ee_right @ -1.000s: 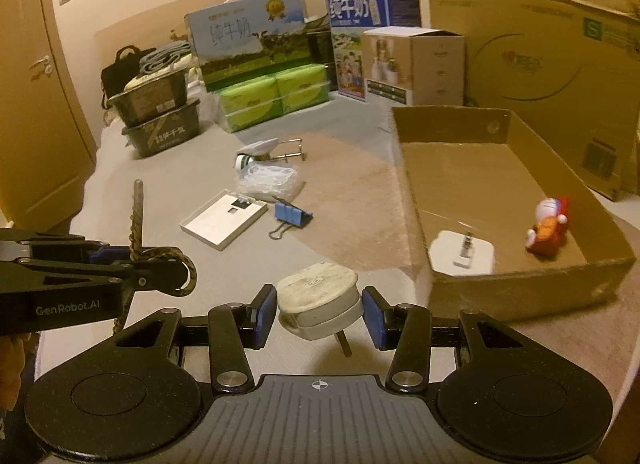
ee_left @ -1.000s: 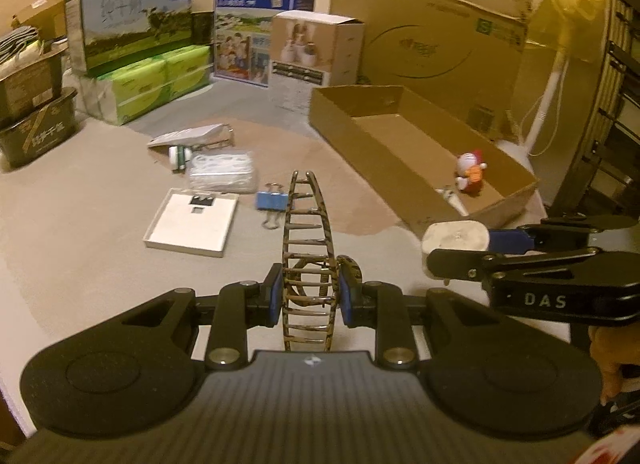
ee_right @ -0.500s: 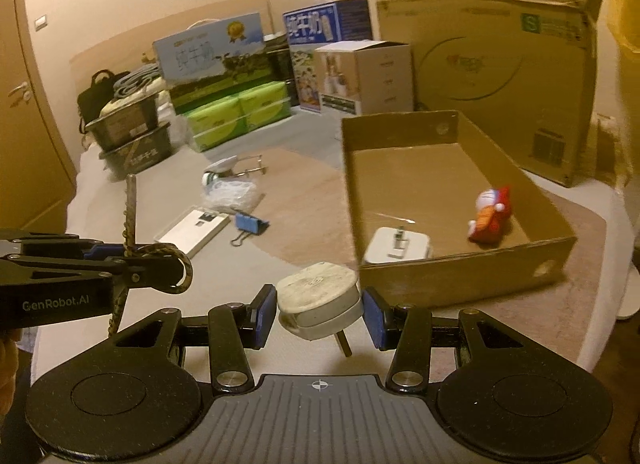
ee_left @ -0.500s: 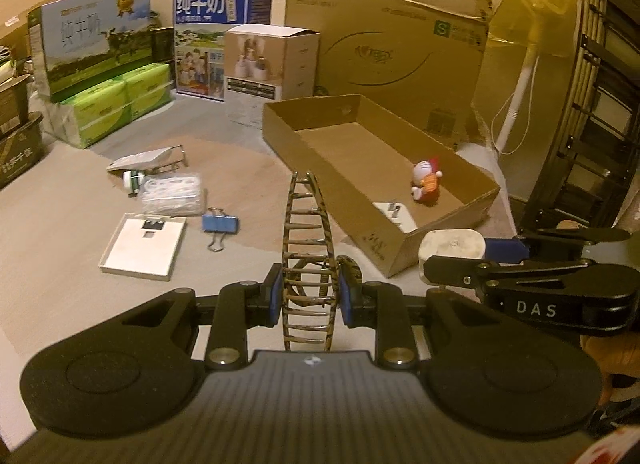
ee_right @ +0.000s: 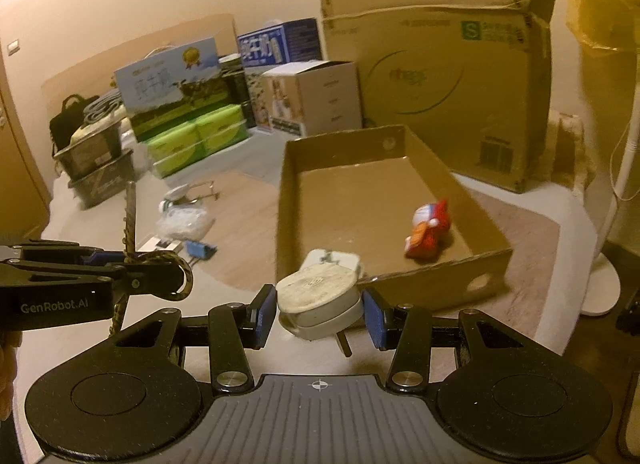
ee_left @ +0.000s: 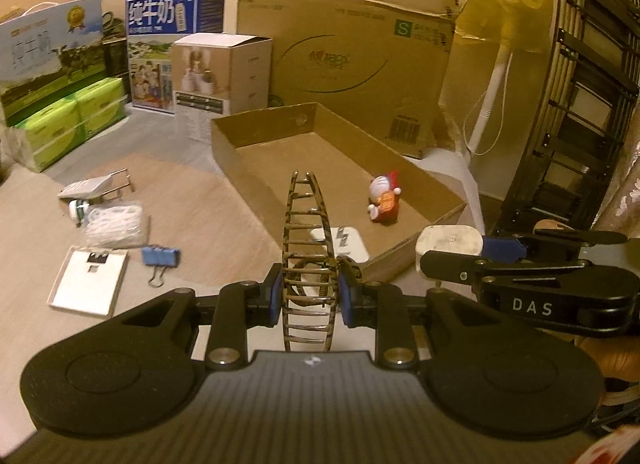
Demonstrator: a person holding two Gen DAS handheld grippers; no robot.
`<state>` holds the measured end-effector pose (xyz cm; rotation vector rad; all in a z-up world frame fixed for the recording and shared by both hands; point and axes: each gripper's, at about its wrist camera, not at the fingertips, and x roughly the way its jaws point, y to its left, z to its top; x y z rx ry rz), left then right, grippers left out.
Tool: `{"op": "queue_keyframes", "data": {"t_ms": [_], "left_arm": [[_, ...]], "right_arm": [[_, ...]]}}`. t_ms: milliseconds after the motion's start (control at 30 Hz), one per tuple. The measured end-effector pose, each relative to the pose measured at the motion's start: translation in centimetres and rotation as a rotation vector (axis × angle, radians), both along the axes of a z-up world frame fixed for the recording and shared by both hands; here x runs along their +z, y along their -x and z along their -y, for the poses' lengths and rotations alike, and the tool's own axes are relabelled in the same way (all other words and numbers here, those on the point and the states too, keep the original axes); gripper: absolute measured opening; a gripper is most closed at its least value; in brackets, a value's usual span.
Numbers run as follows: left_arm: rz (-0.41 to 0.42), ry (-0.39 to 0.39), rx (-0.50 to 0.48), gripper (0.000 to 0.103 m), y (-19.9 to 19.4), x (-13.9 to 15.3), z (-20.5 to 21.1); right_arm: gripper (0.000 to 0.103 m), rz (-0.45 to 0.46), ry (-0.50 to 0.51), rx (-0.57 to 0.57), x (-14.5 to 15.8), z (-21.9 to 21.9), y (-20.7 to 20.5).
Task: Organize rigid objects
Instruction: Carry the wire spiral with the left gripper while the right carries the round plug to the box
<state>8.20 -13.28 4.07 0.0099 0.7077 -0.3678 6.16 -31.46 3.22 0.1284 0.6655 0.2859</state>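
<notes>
My left gripper (ee_left: 307, 296) is shut on a striped hair claw clip (ee_left: 307, 248) that stands up between its blue pads. My right gripper (ee_right: 319, 310) is shut on a white power plug adapter (ee_right: 318, 296) with a metal pin below it. Both hover just before the near wall of a shallow open cardboard box (ee_left: 256, 168) (ee_right: 288, 200). Inside the box lie a red and white toy figure (ee_left: 384, 198) (ee_right: 430, 230) and a white charger (ee_left: 348, 242) (ee_right: 334, 260). Each gripper shows in the other's view: the right gripper (ee_left: 496, 248) and the left gripper (ee_right: 132, 268).
On the floor to the left lie a blue binder clip (ee_left: 160, 258), a white flat scale (ee_left: 88, 280), a clear bag (ee_left: 114, 224) and a metal clip (ee_left: 96, 188). Large cartons (ee_left: 344, 52) and green packs (ee_left: 68, 120) stand behind. A fan stand (ee_right: 600, 280) is at right.
Both grippers have moved right and toward the cardboard box, still holding the clip and the plug. The box now fills more of the middle of both views.
</notes>
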Motion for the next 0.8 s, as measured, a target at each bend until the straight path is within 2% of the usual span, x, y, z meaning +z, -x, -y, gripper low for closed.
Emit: {"op": "queue_keyframes", "data": {"t_ms": [800], "left_arm": [[0.03,0.007,-0.037,0.024,-6.2,1.3,4.4]], "right_arm": [[0.047,0.047,0.024,-0.034,1.3,4.0,-4.7]]}}
